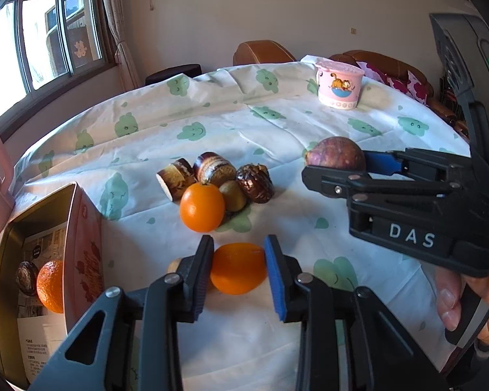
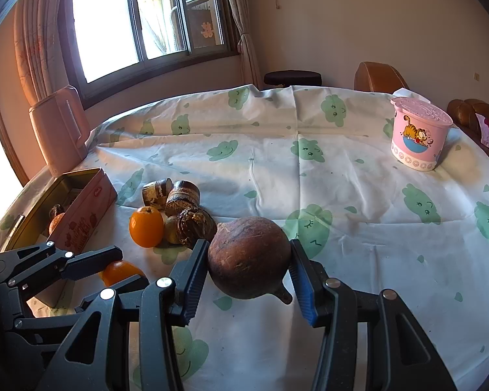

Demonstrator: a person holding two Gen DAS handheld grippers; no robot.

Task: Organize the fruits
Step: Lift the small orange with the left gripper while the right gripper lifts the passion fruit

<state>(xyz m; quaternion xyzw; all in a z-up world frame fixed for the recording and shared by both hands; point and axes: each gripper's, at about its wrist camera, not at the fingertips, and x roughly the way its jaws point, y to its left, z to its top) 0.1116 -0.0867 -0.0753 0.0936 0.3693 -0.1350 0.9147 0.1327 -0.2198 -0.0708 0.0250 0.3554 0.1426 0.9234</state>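
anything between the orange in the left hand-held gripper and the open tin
Nothing visible blocks it. The orange sits between the left hand-held gripper fingers, and the open tin lies just to its left. Only the tin's near wall would have to be cleared.

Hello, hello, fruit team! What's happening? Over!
Left gripper around orange. Right gripper gripping brown fruit. Tin open, path clear.
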